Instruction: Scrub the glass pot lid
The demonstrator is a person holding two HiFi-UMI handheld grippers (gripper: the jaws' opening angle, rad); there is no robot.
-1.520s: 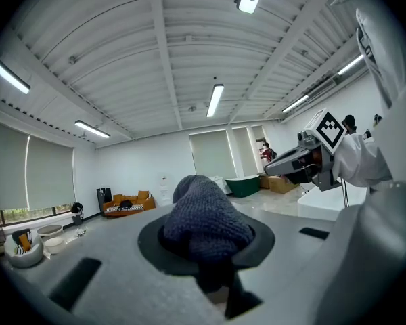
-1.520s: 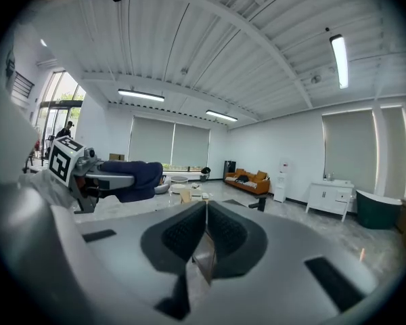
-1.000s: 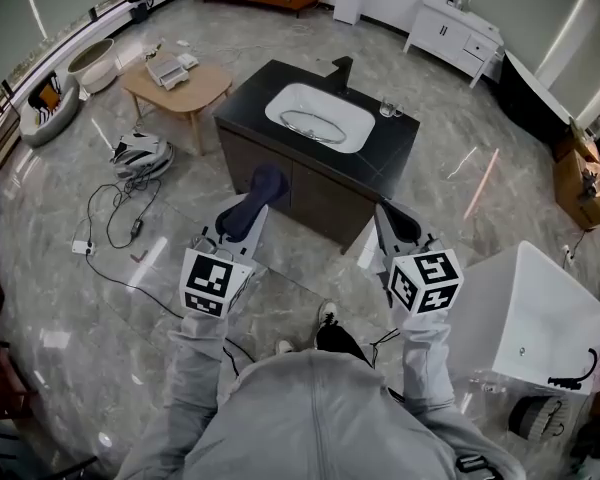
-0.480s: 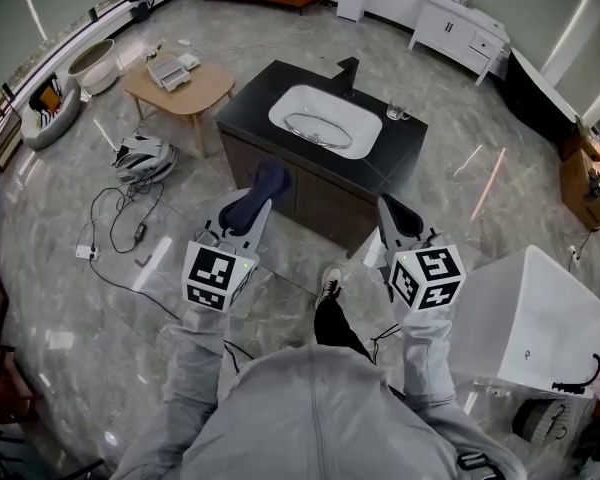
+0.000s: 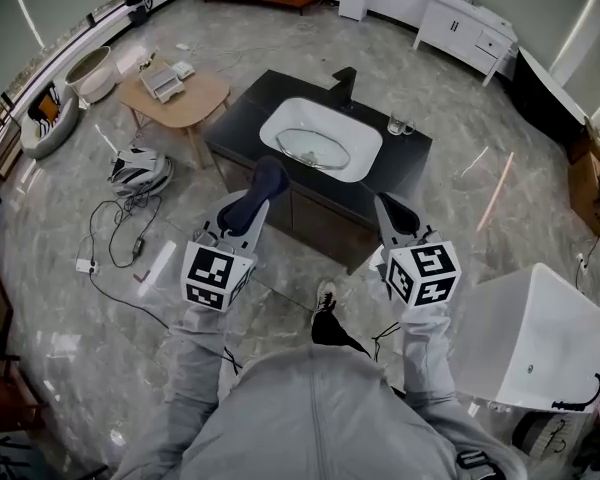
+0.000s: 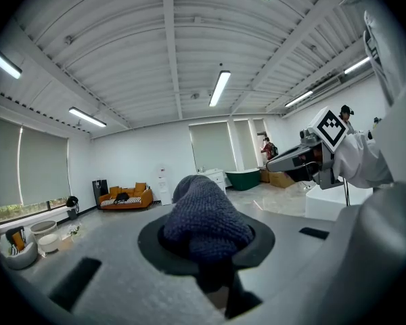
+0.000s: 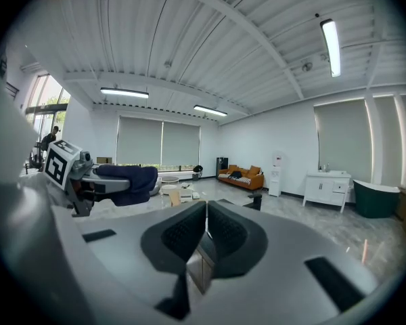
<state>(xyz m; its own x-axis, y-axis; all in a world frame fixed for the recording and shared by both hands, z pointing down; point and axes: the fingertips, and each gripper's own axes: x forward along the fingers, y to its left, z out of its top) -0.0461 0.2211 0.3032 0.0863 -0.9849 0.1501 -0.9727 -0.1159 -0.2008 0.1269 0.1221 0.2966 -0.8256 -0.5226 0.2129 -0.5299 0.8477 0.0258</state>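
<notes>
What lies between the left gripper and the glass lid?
In the head view, only black countertop and the white sink rim separate the left gripper, shut on a dark cloth, from the glass lid.

Black counter [image 5: 242,126]: white sink basin [image 5: 366,140] set in, glass lid [image 5: 313,151] inside; glasses [image 5: 399,125] at corner.

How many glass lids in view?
1. The glass pot lid lies in the white sink set in the black counter, ahead of the left tongs, which are shut on a blue knit cloth. More may be hidden.
</notes>
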